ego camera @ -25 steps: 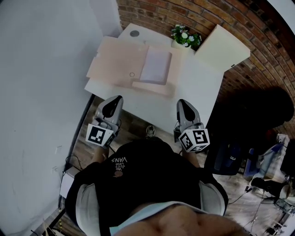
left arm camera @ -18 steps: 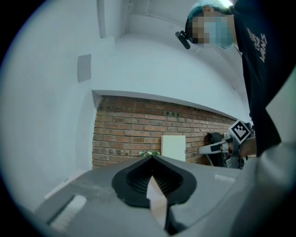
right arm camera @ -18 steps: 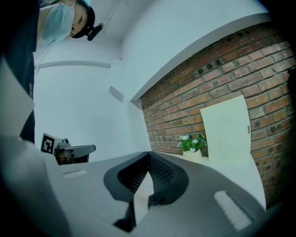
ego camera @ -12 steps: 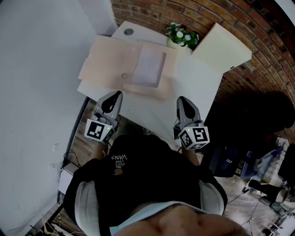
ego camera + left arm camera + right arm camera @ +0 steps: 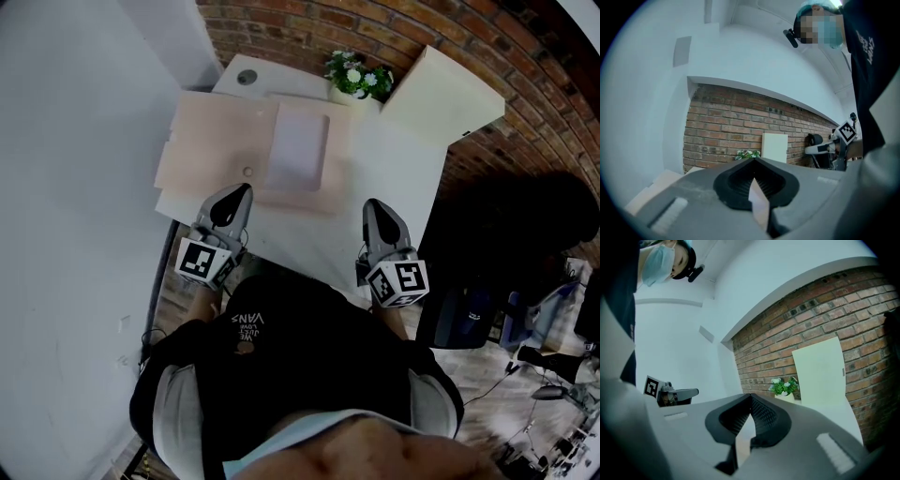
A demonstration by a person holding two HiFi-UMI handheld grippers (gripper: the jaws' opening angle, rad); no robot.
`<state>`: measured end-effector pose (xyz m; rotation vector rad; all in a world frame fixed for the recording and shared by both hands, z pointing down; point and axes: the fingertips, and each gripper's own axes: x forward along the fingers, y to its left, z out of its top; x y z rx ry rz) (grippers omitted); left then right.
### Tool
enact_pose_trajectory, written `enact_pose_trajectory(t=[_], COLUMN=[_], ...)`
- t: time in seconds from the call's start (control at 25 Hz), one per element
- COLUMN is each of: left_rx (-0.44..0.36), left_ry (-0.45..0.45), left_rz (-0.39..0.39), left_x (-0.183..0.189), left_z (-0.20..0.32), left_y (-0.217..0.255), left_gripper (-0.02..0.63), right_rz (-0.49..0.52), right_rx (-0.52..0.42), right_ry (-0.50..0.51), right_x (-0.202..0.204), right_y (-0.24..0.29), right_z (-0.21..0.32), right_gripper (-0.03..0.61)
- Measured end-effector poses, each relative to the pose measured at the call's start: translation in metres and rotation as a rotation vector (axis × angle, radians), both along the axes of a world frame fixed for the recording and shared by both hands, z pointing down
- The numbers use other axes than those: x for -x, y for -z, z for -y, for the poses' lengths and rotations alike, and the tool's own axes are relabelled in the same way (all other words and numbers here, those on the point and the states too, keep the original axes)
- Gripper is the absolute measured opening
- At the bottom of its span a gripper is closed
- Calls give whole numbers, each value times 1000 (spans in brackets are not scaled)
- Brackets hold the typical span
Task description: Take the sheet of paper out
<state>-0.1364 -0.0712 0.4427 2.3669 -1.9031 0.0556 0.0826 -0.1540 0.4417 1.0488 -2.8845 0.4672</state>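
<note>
Hard to tell from the head view whether the pale sheet of paper point(image 5: 298, 150) lies loose on the open beige folder point(image 5: 211, 150) or sits tucked under the strip along the folder's near edge. Sheet at the middle of the white table point(image 5: 394, 178), at twelve o'clock from the gap between the two grippers. Hidden in both gripper views behind each gripper's own grey body; only a corner of the folder point(image 5: 644, 194) peeking out at eight o'clock in the left gripper view. Left gripper point(image 5: 242, 190) with jaws pressed together and nothing between them point(image 5: 753, 161), its tip over the folder's near edge, height above it not readable. Right gripper point(image 5: 373, 204) likewise closed and empty point(image 5: 750, 397), over bare table at four o'clock from the sheet. Potted plant point(image 5: 356, 77) at one o'clock from the sheet, cream board point(image 5: 441, 94) leaning on the brick wall point(image 5: 309, 28) at two o'clock, round hole cover point(image 5: 247, 77) at eleven. Near edge of the table cut off by the black shirt point(image 5: 300, 366). Dark clutter at three to five o'clock too dim to name. Board's upright lean plainer in the right gripper view point(image 5: 819, 371).
</note>
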Motion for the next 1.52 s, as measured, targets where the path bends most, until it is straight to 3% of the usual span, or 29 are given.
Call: enact_pose_trajectory(t=[0.32,0.56,1.12,1.24,1.52], left_rx=[23,82,205,261,477], left_ry=[-119,-176,-309,-328,-314], left_rz=[23,-7,-47,-72,-165], left_x=[30,49,59,56,56], left_z=[36,60,96,99,104], left_y=[-4,-16,-77,-95,-149], left_gripper=[0,0,0,0,0], right_rz=[3,-5,-21,-32,-42], right_rx=[-4,6,30,38,51], right_ry=[-109,-186,-297,-321,-377], right_x=[21,32,43,39,32], right_y=[7,5,-3,-5,-10], right_z=[6,1,-9,-12,-18], right_gripper=[2,2,2,2,2])
